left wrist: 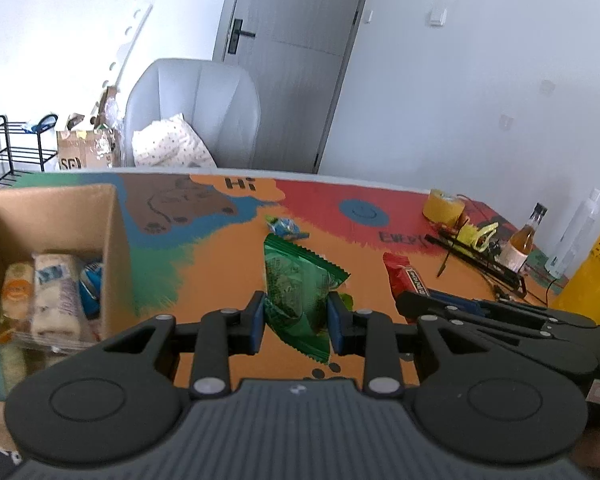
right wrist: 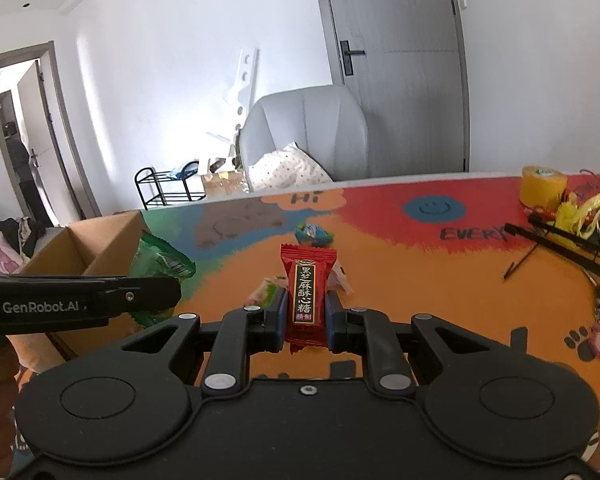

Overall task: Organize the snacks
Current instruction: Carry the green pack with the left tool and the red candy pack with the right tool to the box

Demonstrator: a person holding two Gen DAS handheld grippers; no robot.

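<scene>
Between the pads of the left gripper (left wrist: 296,316), in the left wrist view, a green snack packet (left wrist: 296,284) stands clamped, held clear above the orange part of the painted table (left wrist: 228,264). To the left and near sits an open cardboard box (left wrist: 112,240) with several wrapped snacks already lying inside. One small blue-wrapped sweet (left wrist: 286,229) lies farther out on the table, and the right gripper with its red packet shows at the right.

From the right wrist view, the right gripper (right wrist: 304,314) is clamped on a red sweet packet (right wrist: 307,296), upright between its pads and off the table. A few small wrapped sweets (right wrist: 266,292) lie just behind it, and the blue one (right wrist: 313,235) farther off. The box (right wrist: 100,240) stands to the left, with the left gripper and green packet near its corner.

Both hands seem to be mid-carry. Next, each packet likely needs swinging left over the box opening, then letting go; the left one is nearer.
</scene>
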